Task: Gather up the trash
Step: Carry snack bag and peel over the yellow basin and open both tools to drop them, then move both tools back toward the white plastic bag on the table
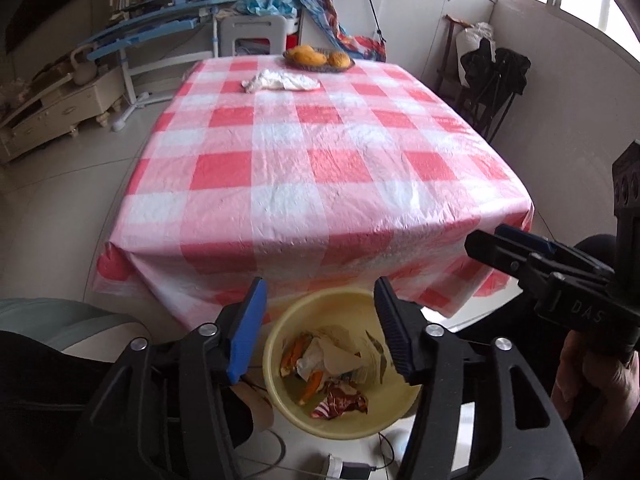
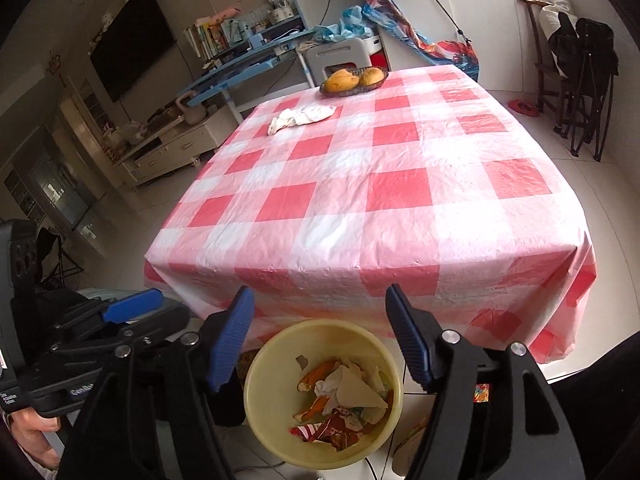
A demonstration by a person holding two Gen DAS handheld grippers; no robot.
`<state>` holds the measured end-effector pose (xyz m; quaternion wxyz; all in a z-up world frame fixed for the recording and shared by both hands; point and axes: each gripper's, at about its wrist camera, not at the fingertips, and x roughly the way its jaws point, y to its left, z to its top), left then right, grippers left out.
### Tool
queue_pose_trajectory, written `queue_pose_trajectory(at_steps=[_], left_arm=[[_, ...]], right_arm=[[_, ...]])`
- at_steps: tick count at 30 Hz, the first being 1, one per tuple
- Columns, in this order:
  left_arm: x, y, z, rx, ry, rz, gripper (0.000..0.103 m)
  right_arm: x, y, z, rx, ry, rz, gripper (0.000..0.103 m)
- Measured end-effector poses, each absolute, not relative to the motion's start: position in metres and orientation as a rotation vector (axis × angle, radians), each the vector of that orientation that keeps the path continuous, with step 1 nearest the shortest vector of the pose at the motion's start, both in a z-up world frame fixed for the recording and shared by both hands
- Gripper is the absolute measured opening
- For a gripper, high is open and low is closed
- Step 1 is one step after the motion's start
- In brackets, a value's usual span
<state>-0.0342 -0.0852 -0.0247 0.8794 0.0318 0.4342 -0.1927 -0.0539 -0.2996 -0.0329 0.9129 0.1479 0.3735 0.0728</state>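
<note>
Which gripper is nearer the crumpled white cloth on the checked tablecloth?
Left, narrowly. The crumpled white cloth lies far across the checked table, toward its left side. Left gripper and right gripper both hang open over the yellow plastic bin, right one farther right.

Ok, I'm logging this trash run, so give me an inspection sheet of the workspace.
Surface: table under a red-and-white checked cloth.
Job's things: yellow bin on the floor holds wrappers; crumpled white cloth at the far end.
Clutter: fruit dish at the far edge.
Grippers: left gripper and right gripper open, empty, above the bin.
Cables: wires on the floor by the bin.
Surroundings: bookshelf, TV, folded chairs.
</note>
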Motion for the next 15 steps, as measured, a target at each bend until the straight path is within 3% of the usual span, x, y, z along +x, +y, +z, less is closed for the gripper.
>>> queue_pose_trajectory(at_steps=[9, 15], left_arm=[[-0.036, -0.063, 0.007, 0.010, 0.687, -0.250, 0.077], [-0.035, -0.044, 0.018, -0.058, 0.614, -0.167, 0.083]], right_arm=[[-0.051, -0.288, -0.032, 0.227, 0.762, 0.118, 0.072], [-0.050, -0.276, -0.032, 0.144, 0.749, 0.115, 0.074]])
